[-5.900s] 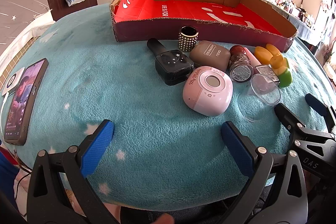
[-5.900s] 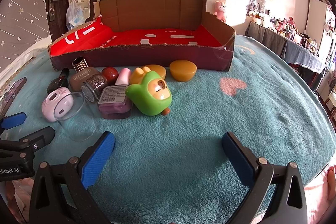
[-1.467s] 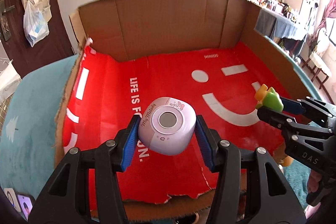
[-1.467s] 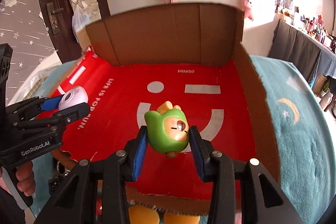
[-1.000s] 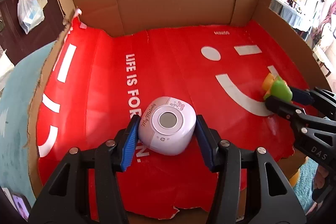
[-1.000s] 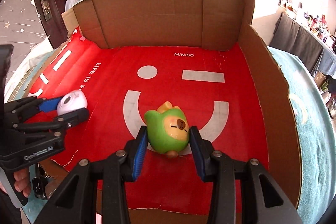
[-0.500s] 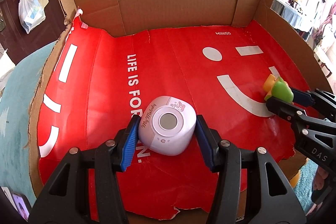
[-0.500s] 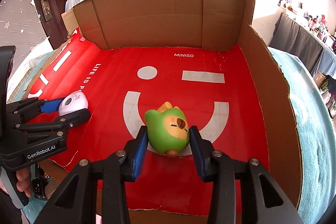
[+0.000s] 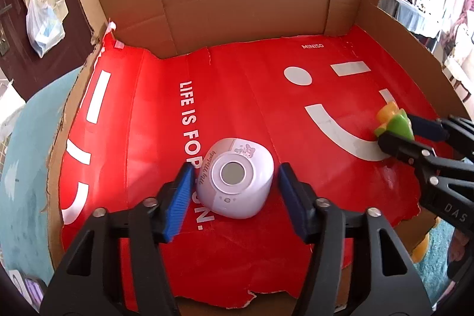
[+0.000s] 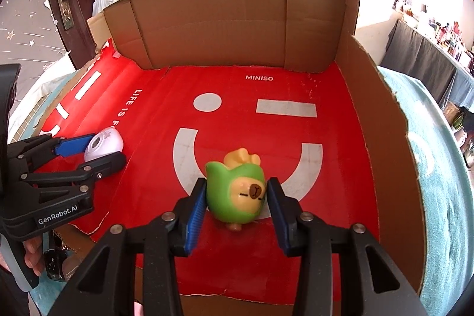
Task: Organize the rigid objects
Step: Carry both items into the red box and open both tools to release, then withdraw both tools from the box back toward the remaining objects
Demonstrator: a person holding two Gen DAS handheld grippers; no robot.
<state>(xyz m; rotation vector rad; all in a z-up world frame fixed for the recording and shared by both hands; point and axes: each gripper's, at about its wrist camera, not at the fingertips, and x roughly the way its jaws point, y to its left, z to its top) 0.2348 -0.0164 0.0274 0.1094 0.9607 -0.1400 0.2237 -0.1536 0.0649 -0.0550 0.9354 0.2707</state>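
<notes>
A pale pink rounded device (image 9: 235,182) lies on the red floor of the cardboard box (image 9: 237,5), front left. My left gripper (image 9: 236,168) straddles it; its jaws are opening and a gap shows on each side of the device. A green and yellow animal toy (image 10: 237,194) rests tilted on the white smile mark, front centre of the box (image 10: 237,19). My right gripper (image 10: 236,182) brackets the toy with narrow gaps at both pads. Each view also catches the other gripper: the left gripper (image 10: 103,150) beside the device (image 10: 103,142), the right gripper (image 9: 400,129) around the toy (image 9: 395,120).
The box has tall brown walls at the back and right, a low torn front edge and a flattened left flap. It sits on a teal fleece blanket (image 10: 438,168). A yellow object (image 9: 420,250) and a black item (image 10: 56,259) lie outside the front edge. A phone (image 9: 29,289) lies far left.
Both grippers carried their objects down into the box. The left jaws have now spread off the pink device. The right jaws have eased slightly and the toy has tipped.
</notes>
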